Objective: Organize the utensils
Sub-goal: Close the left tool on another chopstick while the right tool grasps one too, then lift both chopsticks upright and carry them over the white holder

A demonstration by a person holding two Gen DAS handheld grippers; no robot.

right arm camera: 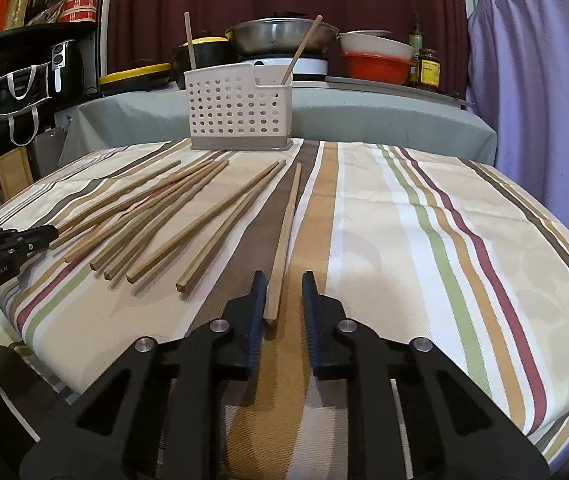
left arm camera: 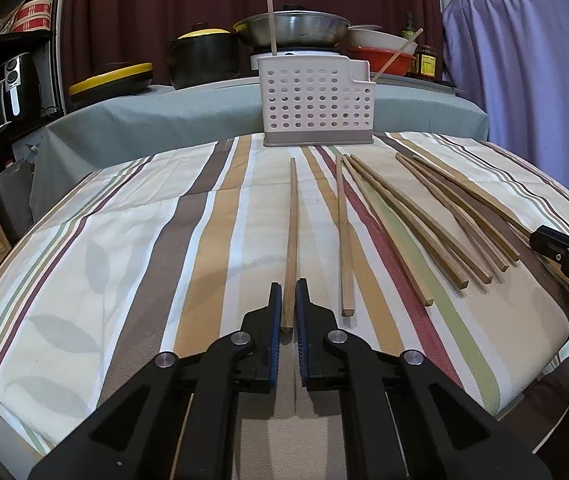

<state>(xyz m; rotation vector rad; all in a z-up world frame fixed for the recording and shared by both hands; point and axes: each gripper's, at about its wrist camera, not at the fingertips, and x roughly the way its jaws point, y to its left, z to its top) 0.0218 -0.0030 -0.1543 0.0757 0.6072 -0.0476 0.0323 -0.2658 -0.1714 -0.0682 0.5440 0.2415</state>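
My left gripper is shut on the near end of a wooden chopstick that lies pointing toward the white perforated caddy. In the right wrist view, my right gripper stands open around the near end of another chopstick. That stick rests against the left pad, with a gap to the right pad. Several more chopsticks, one being, lie fanned on the striped cloth between the two grippers. Two chopsticks stand in the caddy. Each view catches the other gripper at its edge.
Behind the caddy, a grey-covered surface carries a black pot, a steel wok, stacked bowls and jars. A shelf with an air fryer stands at the left. A purple cloth hangs at the right. The table's front edge is close.
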